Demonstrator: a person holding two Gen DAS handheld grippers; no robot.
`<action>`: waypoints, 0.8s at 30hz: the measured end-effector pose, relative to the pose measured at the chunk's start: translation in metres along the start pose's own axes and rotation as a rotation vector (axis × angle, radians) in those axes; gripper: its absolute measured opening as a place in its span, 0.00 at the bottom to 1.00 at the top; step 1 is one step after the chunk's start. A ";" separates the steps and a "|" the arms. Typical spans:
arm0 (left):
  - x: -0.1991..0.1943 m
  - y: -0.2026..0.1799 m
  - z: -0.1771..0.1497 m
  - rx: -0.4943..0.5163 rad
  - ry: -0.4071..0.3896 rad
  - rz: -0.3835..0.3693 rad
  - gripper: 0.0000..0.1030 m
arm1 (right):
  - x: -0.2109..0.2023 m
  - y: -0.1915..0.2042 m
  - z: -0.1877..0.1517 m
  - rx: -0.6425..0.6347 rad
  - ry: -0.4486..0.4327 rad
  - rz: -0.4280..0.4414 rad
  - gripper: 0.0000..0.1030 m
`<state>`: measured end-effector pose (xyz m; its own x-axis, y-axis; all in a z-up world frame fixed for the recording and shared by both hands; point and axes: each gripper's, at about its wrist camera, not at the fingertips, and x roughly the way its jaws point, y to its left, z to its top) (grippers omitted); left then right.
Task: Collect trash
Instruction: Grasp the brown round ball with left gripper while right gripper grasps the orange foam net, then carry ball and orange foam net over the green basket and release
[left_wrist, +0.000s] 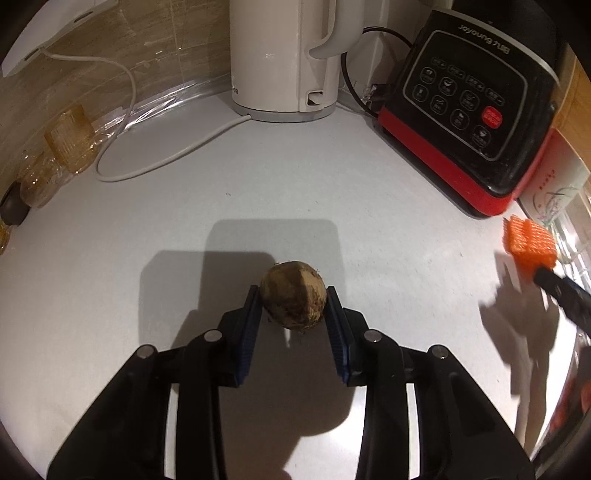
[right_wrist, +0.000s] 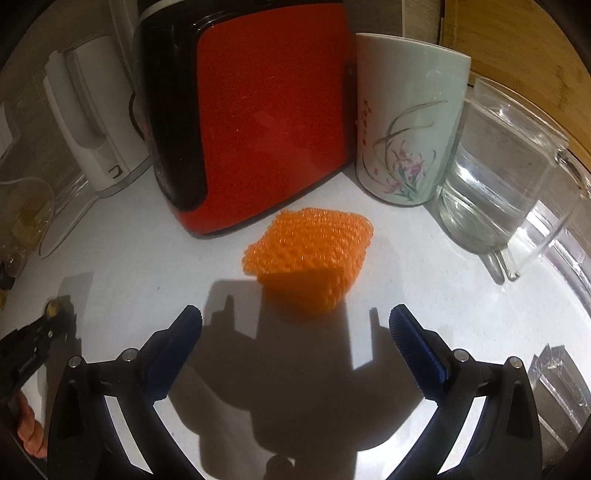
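Left gripper clamped on a round brown fibrous husk-like lump, held just above the white countertop. Right gripper spread wide, holding nothing, just short of an orange knobbly mesh pad lying before a red-and-black appliance.

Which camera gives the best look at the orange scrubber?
The right wrist view: the orange scrubber lies whole and central ahead of the open right hand-held gripper. The left wrist view shows it small at the right edge.
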<state>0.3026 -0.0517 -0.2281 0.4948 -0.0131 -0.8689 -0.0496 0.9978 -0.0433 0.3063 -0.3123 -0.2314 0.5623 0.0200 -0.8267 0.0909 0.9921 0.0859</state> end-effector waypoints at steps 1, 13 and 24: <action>-0.003 0.000 -0.002 0.000 0.000 -0.001 0.33 | 0.006 0.000 0.006 0.005 0.005 -0.001 0.98; -0.029 0.005 -0.024 0.027 -0.010 -0.012 0.33 | 0.030 0.006 0.021 0.001 0.044 -0.015 0.30; -0.099 0.017 -0.086 0.117 -0.024 -0.087 0.33 | -0.086 0.032 -0.062 -0.020 -0.009 0.003 0.28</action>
<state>0.1781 -0.0392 -0.1857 0.5132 -0.1001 -0.8524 0.0956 0.9937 -0.0591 0.2101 -0.2746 -0.1919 0.5696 0.0217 -0.8216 0.0733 0.9943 0.0771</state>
